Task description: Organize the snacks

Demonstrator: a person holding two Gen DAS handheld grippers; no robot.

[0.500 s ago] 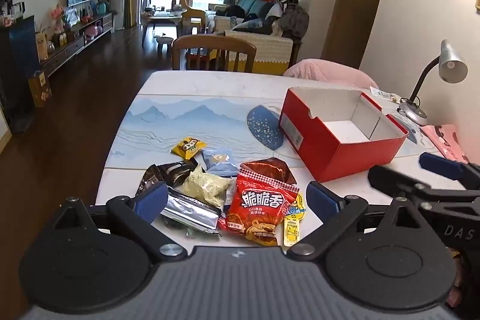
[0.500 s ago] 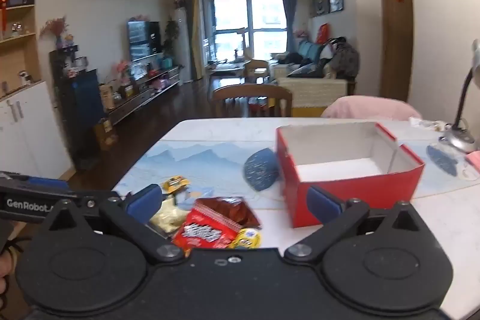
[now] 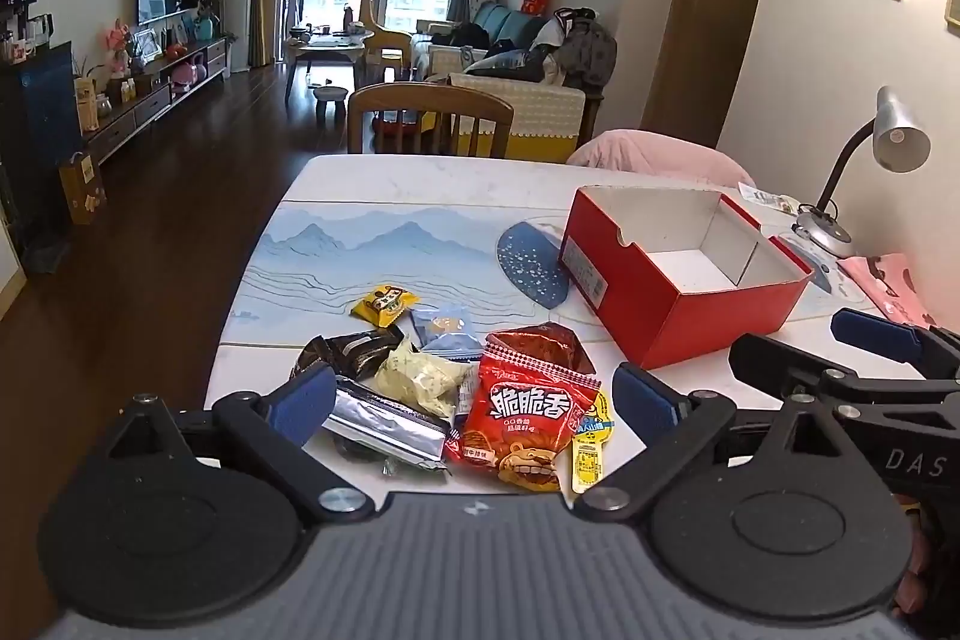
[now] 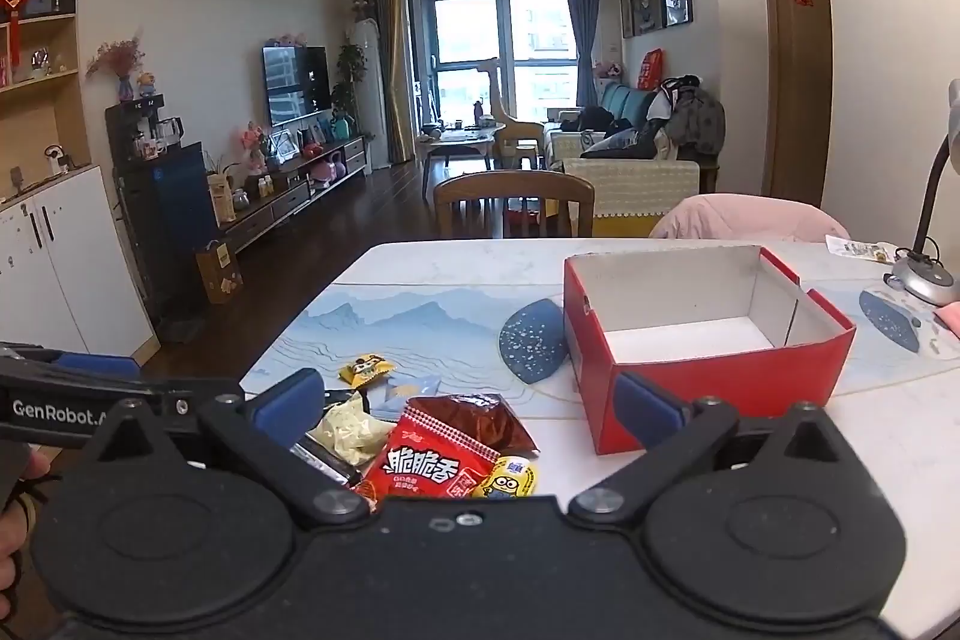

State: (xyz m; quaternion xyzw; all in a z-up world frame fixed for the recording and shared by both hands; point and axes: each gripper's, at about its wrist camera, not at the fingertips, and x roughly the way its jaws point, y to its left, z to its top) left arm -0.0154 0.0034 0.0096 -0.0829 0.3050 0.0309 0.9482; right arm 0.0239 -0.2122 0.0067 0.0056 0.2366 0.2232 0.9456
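A pile of snack packets lies at the table's near left: a red crisp bag (image 3: 531, 409) (image 4: 438, 463), a silver foil packet (image 3: 384, 421), a pale yellow packet (image 3: 423, 379), a small yellow packet (image 3: 384, 303) and a blue one (image 3: 447, 328). An open, empty red box (image 3: 684, 274) (image 4: 702, 334) stands to their right. My left gripper (image 3: 471, 400) is open and empty, held over the pile. My right gripper (image 4: 468, 403) is open and empty above the pile's near edge; its finger (image 3: 876, 334) shows in the left wrist view.
A white table (image 3: 420, 178) with a blue mountain-print mat (image 3: 372, 250). A grey desk lamp (image 3: 894, 142) and pink cloth (image 3: 888, 280) at the right edge. A wooden chair (image 3: 429, 121) and a pink-covered chair (image 3: 654, 151) stand at the far side.
Both grippers have shifted only slightly; the snacks and the box lie as before.
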